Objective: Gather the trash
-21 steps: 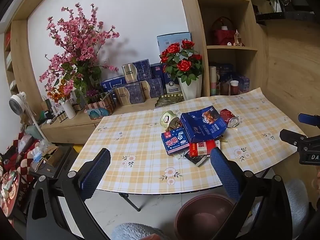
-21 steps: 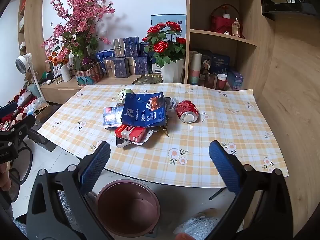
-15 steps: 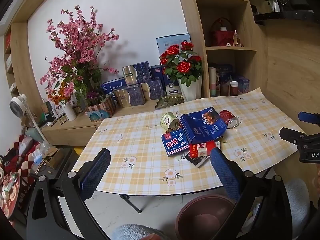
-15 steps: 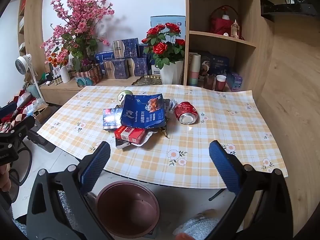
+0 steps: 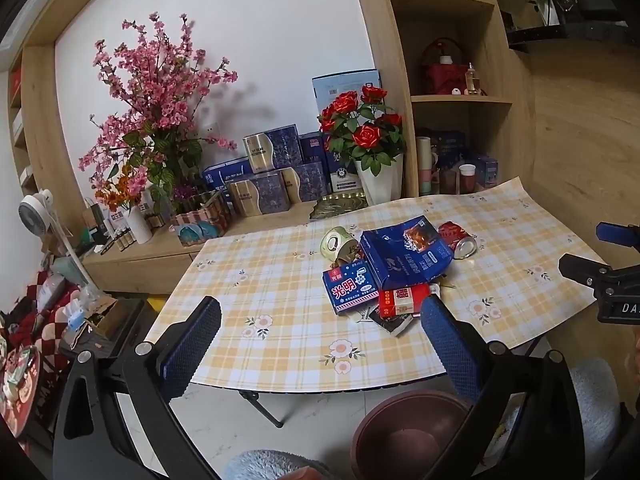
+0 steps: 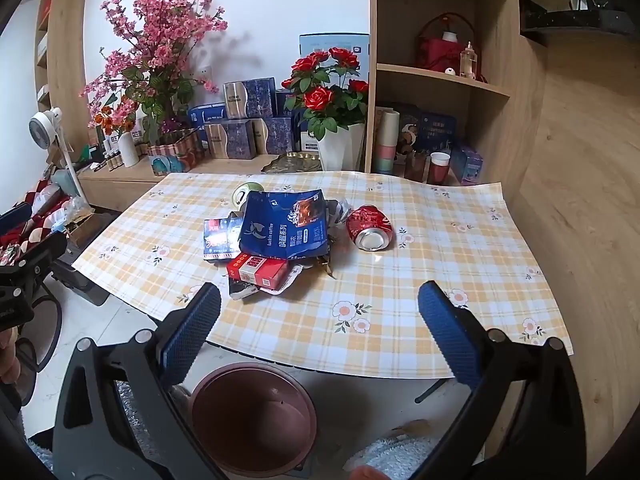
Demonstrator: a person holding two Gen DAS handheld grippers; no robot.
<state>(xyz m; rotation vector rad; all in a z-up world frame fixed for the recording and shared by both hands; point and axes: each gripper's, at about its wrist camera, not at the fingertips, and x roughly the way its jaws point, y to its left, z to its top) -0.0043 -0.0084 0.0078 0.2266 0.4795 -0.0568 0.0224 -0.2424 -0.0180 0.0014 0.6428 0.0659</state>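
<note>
The trash pile (image 6: 276, 236) lies mid-counter (image 6: 400, 300), with a crushed red can (image 6: 370, 226) just beside it. Both the left hand-held gripper (image 5: 320, 344) and right hand-held gripper (image 6: 320, 336) hover spread wide, empty, touching nothing. Versus earlier, the view barely shifted; the pile is unmoved.

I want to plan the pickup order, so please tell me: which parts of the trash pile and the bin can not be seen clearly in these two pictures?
- Dark flat packet: mostly hidden under the red cigarette box, both views.
- Small blue carton: glare washes out its print, right wrist view.
- Green-white tape roll: largely behind the big blue coffee bag, right wrist view.
- Brown round plastic bin: cut off by the left gripper's finger, left wrist view.
</note>
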